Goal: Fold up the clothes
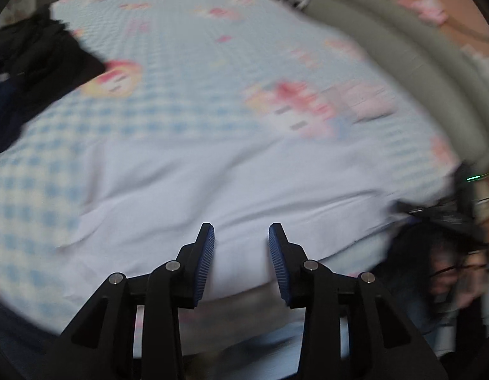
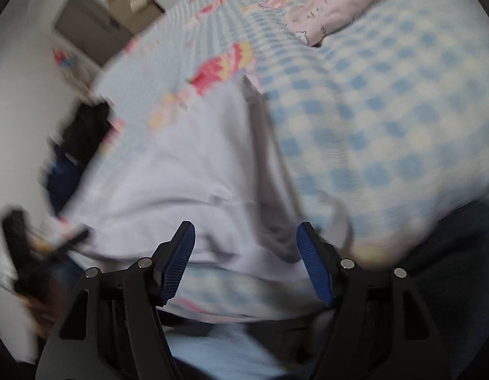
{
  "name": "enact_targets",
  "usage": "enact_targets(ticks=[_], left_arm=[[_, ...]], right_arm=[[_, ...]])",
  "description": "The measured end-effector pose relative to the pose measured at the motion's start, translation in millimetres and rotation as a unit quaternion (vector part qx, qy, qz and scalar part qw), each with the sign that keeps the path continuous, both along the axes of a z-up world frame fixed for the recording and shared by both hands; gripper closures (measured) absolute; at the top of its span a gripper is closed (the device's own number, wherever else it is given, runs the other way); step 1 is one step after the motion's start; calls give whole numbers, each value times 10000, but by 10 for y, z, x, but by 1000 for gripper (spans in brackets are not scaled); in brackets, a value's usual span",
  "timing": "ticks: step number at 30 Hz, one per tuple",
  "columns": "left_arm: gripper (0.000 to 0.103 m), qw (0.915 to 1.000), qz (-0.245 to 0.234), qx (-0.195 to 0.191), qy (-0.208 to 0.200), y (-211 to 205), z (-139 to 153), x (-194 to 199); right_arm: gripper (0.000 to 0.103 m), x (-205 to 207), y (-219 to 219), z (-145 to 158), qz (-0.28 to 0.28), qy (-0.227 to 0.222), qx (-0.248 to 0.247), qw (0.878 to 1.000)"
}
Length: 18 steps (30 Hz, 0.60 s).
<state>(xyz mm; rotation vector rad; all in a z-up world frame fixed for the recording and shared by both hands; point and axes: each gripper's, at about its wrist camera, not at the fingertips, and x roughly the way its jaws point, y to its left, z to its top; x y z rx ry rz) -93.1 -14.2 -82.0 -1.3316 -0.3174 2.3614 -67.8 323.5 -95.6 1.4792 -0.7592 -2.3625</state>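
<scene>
Black clothes pile beside lavender garment; pink garment well apart.

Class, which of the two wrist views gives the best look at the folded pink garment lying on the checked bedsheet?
The right wrist view: the pink garment lies whole and unobstructed on the checked bedsheet, its outline and small printed marks visible. In the left wrist view it is only a blurred pale pink patch beside a cartoon print.

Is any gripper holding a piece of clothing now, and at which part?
Nothing is held. The left gripper and right gripper both stand open above the pale lavender garment on the bed.
</scene>
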Motion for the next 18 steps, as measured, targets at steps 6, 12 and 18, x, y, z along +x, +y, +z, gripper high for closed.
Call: enact_targets(ticks=[6,12,18], left_arm=[[66,9979,-522,267,-290,608,-250,-186],[67,9969,-525,-243,-524,787,-537,-211],[67,9964,-527,-23,-669,676,-523,-241]], right_arm=[[33,-103,-11,-240,-148,-163,-302,9993],[68,-139,-172,-173,-14,61,142,9999],[83,-133,-424,531,640,1131,185,9913]])
